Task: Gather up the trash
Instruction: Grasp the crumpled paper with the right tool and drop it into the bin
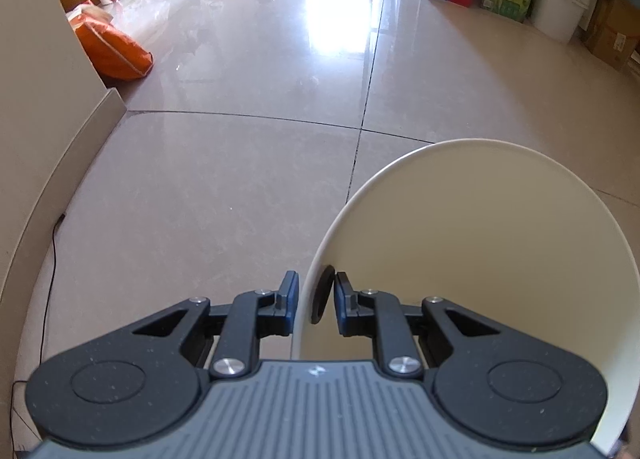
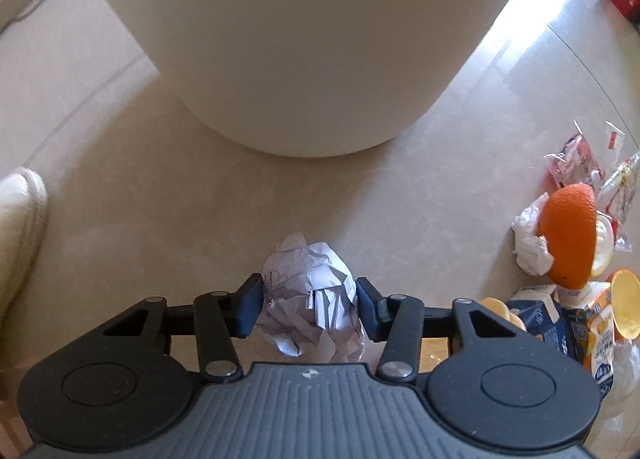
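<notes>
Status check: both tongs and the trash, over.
Left tongs shut on cream plastic bin's rim. Right tongs closed on crumpled white paper ball. Nothing in the way.

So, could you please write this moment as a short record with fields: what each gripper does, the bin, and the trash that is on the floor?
left gripper: jaws shut on the rim of the cream bin
right gripper: pointing down, crumpled paper ball between the jaws, pads at its sides
bin position: standing on the tiled floor, just beyond the paper ball
other trash: orange peel, white tissue, clear wrappers, drink cartons at the right
</notes>
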### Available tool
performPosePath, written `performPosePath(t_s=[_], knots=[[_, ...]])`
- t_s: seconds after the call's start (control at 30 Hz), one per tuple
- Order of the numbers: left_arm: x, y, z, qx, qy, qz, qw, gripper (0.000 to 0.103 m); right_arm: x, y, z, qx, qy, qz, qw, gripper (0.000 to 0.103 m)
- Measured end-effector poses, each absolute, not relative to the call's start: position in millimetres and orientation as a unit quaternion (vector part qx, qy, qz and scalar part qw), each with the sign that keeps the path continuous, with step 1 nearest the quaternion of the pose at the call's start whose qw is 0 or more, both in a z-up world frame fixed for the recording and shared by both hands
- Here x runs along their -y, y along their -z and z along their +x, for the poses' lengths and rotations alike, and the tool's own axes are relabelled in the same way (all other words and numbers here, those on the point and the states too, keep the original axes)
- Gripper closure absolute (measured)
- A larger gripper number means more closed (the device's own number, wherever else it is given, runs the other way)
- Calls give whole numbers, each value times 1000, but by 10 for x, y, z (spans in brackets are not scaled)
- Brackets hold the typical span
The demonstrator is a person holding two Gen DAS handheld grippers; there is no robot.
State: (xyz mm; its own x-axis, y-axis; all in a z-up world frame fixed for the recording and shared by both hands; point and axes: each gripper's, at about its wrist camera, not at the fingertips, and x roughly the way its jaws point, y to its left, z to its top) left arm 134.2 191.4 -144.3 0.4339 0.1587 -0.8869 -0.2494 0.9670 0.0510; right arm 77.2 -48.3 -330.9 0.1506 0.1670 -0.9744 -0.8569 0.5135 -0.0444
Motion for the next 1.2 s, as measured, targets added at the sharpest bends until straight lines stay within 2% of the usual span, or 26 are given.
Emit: performPosePath(t_s=[0.33, 0.5, 0.7, 0.83, 1.03, 1.2], knots=[[-1879, 1442, 1303, -510, -117, -41, 851, 86, 735, 2449, 919, -552, -342, -235, 723, 49], [-1951, 1486, 1286, -515, -114, -63, 847, 86, 907, 1847, 825, -543, -334, -228, 736, 49], [-2004, 1486, 1251, -516, -106, -75, 847, 89, 853, 963, 783, -487, -362, -249, 754, 48], [-2049, 1474, 1239, -515, -97, -81, 848, 90, 548, 578, 835, -450, -377, -244, 772, 48], [-2025, 1422, 1207, -502, -79, -53, 860, 90, 162, 568, 927, -430, -410, -227, 772, 48], [-2010, 1392, 1211, -497, -78, -48, 863, 92, -74, 818, 1019, -437, -420, -224, 763, 48]])
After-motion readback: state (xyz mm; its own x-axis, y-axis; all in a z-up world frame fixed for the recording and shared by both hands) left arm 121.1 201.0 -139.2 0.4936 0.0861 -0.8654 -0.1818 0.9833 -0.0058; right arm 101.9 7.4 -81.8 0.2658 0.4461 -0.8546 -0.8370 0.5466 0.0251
